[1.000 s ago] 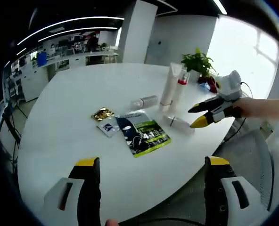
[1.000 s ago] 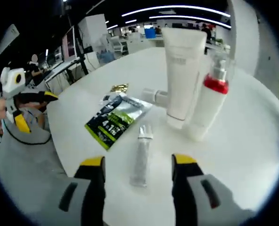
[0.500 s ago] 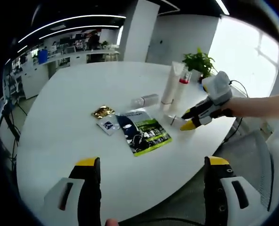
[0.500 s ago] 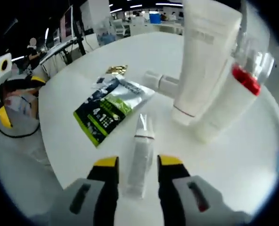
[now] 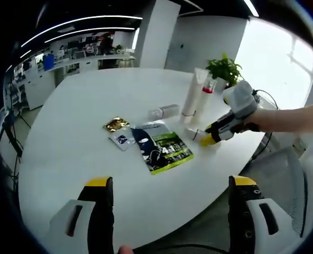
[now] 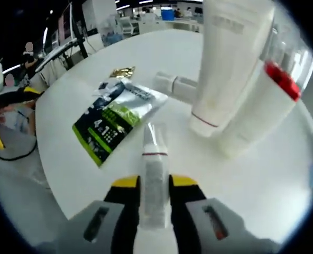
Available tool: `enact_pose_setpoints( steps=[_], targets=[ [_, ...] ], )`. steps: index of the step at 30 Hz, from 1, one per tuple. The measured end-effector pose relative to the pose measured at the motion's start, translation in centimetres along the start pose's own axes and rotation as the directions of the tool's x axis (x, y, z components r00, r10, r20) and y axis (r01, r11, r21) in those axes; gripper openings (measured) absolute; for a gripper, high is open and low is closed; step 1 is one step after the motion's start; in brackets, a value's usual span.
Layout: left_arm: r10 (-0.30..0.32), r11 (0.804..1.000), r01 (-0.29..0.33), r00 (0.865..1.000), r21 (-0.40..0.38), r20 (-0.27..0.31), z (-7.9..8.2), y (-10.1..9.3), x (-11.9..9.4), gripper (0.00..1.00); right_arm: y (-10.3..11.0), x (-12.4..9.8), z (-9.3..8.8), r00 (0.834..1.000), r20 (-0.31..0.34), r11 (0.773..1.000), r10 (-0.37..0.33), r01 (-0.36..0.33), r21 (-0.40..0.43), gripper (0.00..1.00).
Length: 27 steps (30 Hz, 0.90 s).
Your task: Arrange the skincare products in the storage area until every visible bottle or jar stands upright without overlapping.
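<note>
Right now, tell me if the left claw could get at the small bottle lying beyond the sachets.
Probably yes. The left claw is open near the table edge, and the small bottle lies apart from the tall tube. Only flat sachets lie between, so it can pass over them.

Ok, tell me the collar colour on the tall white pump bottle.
Red, on the tall white pump bottle standing beside the white tube; clearest in the right gripper view.

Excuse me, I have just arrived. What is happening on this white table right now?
A person is tidying skincare products with two handheld grippers. The right gripper has its jaws closed around a small clear tube lying flat on the round white table. A tall white tube and a red-collared white pump bottle already stand upright. The left gripper is open, holding nothing.
</note>
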<state>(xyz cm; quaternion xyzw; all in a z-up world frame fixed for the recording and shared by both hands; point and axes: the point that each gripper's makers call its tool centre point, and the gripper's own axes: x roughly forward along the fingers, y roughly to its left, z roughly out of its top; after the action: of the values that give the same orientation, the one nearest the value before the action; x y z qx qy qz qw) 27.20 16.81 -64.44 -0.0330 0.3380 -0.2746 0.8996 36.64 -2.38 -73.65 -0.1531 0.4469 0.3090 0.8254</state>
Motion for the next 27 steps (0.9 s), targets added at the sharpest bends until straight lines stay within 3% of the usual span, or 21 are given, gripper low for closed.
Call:
enact_pose_setpoints(
  steps=[5, 13, 22, 27],
  targets=[
    [-0.001, 1.0, 0.001, 1.0, 0.0, -0.002, 0.0, 0.0, 0.0, 0.87, 0.0, 0.1, 0.0, 1.0, -0.011, 0.998, -0.006, 0.005, -0.059, 0.2],
    [-0.015, 1.0, 0.015, 1.0, -0.002, 0.011, 0.6, -0.8, 0.1, 0.87, 0.1, -0.3, -0.1, 0.999, 0.031, 0.995, -0.022, 0.025, -0.098, 0.19],
    [-0.056, 0.998, 0.057, 0.997, -0.029, 0.054, 2.2, -2.3, 0.5, 0.86, 1.4, -3.0, 0.8, 0.991, 0.134, 0.99, -0.009, 0.028, -0.136, 0.19],
    [-0.083, 0.996, 0.084, 0.994, -0.023, 0.072, 3.1, -3.4, 0.6, 0.86, 2.7, -5.2, 1.7, 0.978, 0.21, 0.99, -0.003, 0.033, -0.138, 0.19]
  ],
)
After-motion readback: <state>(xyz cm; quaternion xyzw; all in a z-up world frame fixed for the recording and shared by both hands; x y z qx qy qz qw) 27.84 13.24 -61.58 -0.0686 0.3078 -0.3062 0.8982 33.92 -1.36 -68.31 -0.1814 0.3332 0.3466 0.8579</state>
